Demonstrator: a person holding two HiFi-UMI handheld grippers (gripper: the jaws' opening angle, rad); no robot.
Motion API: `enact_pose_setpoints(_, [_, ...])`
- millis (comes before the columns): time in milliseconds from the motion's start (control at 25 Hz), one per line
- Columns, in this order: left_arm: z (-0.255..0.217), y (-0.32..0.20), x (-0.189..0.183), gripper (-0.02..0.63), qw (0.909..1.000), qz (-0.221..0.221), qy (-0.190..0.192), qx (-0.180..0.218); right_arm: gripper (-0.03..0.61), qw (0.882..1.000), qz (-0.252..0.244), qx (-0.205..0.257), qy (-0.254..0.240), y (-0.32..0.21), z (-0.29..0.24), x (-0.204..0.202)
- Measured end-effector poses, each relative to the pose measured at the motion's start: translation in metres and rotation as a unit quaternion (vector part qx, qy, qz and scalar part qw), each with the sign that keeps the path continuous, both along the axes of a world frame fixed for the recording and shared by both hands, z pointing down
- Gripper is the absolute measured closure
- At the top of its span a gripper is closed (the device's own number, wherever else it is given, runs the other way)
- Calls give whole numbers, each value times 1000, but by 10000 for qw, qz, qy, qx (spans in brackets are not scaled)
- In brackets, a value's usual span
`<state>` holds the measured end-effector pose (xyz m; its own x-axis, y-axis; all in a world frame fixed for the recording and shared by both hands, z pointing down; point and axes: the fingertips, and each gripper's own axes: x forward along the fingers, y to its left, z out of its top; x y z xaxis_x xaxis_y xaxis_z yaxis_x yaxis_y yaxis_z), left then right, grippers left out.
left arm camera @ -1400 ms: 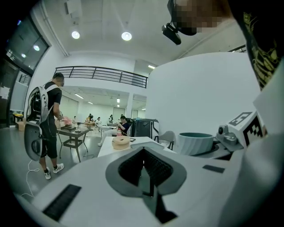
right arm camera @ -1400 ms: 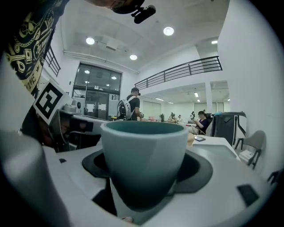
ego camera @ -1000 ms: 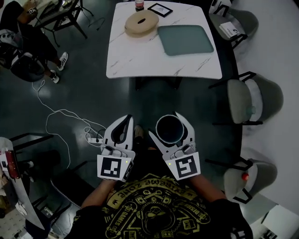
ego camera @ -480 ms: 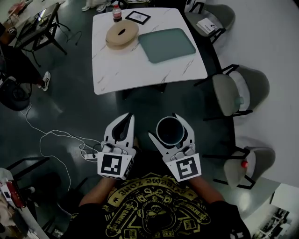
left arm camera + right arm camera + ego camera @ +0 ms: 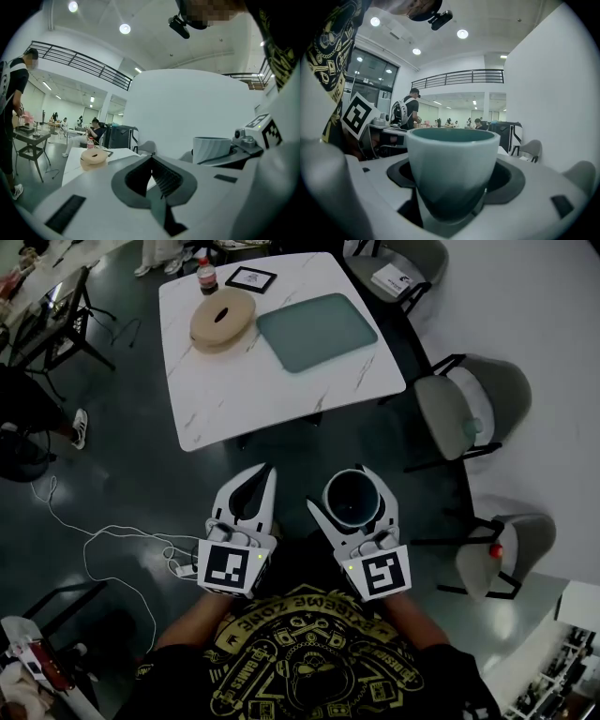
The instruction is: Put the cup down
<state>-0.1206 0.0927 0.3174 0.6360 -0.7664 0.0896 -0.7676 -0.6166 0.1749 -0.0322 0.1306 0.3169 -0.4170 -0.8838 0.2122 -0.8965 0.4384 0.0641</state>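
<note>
A pale ribbed cup (image 5: 352, 499) with a dark teal inside stands upright between the jaws of my right gripper (image 5: 339, 488), which is shut on it. In the right gripper view the cup (image 5: 452, 164) fills the middle, pinched low on its body by the gripper (image 5: 450, 206). Both grippers are held close to the person's chest, over the dark floor. My left gripper (image 5: 266, 472) is beside the right one, shut with nothing in it; its pads meet in the left gripper view (image 5: 152, 161). The cup (image 5: 212, 149) shows at the right there.
A white marble table (image 5: 281, 385) lies ahead with a teal tray (image 5: 317, 331), a beige ring-shaped object (image 5: 222, 320), a bottle (image 5: 206, 276) and a framed card (image 5: 251, 279). Grey chairs (image 5: 459, 413) stand along the right wall. White cables (image 5: 103, 540) trail on the floor at left.
The table has slid left and nearer in the head view as the person moves. Both grippers keep their pose, the cup still held in the right one.
</note>
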Motion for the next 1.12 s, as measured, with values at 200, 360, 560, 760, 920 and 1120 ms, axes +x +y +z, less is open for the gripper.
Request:
enact_pose_setpoints(200, [0,-14,-1,604,9999,93,-49,12,198,9999,108,100,32,-14,-4,1])
enact_pose_setpoints(360, [-7,-24,4,604,9999,86,-14,54,198,9999,118,116,6,-23,-7,4])
enact_pose_setpoints(560, [9,-35,9,604,9998,-17,-180,-120,198,10000,15,45,-28,-36,2,11])
enact_pose_setpoints(760, [13,-55,27,604,9993,-201,-275,-125,198,9998,-165,67,-95,-59,5,31])
enact_pose_setpoints(920, [12,-73,47,604,9985,-383,-358,-172,198,9993,-351,54,-149,-81,6,52])
enact_pose_setpoints(1120, [13,-96,72,604,9959,-668,-498,-360,198,9980,-579,50,-253,-109,10,77])
